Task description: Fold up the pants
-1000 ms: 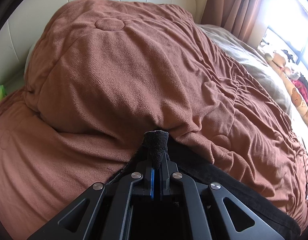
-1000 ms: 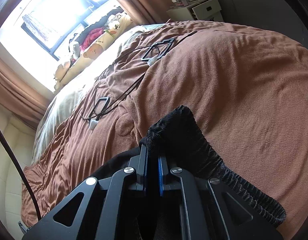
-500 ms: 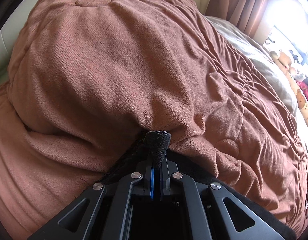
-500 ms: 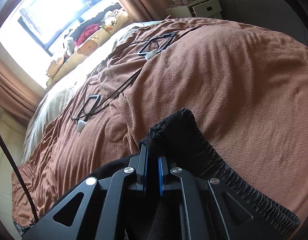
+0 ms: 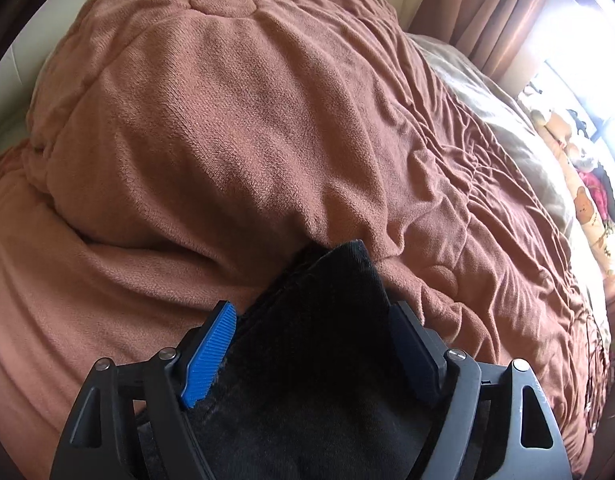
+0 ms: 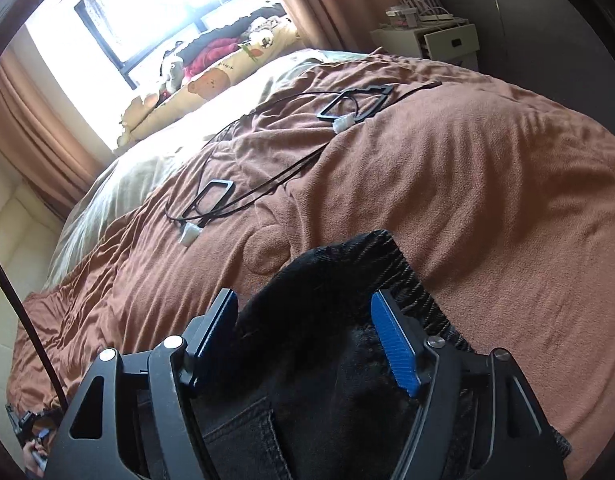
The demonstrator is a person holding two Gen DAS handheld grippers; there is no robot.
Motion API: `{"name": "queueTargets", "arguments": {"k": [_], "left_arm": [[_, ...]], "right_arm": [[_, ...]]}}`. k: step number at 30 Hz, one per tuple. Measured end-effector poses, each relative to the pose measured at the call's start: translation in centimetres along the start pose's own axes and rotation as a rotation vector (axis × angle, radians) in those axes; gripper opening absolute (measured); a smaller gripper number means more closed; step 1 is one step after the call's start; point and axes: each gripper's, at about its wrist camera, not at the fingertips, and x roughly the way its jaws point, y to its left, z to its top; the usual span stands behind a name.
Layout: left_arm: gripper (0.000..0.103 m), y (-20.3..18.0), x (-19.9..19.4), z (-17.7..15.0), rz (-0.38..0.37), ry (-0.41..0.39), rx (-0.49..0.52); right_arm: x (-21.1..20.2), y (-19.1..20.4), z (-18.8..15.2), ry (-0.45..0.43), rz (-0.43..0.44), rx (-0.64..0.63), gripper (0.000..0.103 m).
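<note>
Left wrist view: left claw [image 5: 311, 328] has just sprung apart, black pants [image 5: 327, 360] slack between its pads on the brown blanket [image 5: 227, 120]. Right claw [image 6: 305, 316], likewise just released, straddles the ribbed waistband; cables [image 6: 267, 188] lie farther off.

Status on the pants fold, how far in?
Done: black pants laid on the brown blanket. In hand: nothing; left claw and right claw have just been opening, fabric loose between the pads. Left: cannot tell from these views whether more folds remain.
</note>
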Motion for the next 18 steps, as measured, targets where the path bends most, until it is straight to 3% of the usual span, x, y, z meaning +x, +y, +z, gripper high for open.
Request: {"name": "queueTargets", "arguments": {"k": [10, 18], "left_arm": [[0.08, 1.8, -6.2, -2.9, -0.011, 0.004, 0.136], [0.08, 5.5, -9.7, -6.0, -0.038, -0.001, 0.12]], "right_arm": [[-5.2, -1.5, -3.0, 0.043, 0.008, -0.057, 0.068], [-10.6, -2.7, -5.9, 0.026, 0.013, -0.067, 0.068]]}}
